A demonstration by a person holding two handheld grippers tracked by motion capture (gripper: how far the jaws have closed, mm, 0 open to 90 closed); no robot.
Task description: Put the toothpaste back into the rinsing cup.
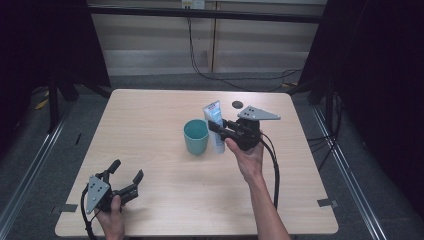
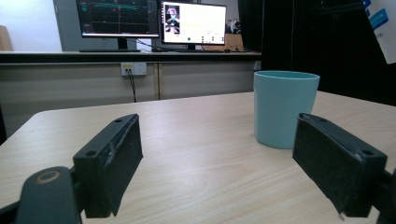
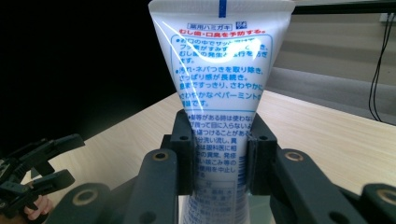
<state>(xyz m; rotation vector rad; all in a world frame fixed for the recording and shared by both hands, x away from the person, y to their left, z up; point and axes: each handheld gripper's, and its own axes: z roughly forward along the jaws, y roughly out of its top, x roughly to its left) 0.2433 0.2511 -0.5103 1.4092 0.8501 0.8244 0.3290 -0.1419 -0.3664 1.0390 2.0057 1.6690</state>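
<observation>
Pale wood table (image 1: 165, 195); grey floor; dark curtains; monitors (image 2: 154, 21) behind.

landmark = the cup (image 1: 196, 136), standing upright mid-table. just right of the cup: a tube (image 1: 214, 125) held upright in the closed right gripper (image 1: 218, 127), w/ the hand (image 1: 247, 156) behind it, so that side is blocked. tube and cup sit v. close; can't tell if they touch. left of the cup, bare table (image 1: 145, 125) right out to the edge, easy to pass. behind the cup, open top bar a small dark disc (image 1: 237, 104). in front and to the left of the cup, the left gripper (image 1: 126, 176) w/ jaws wide, well apart from the cup; clear wood between.
</observation>
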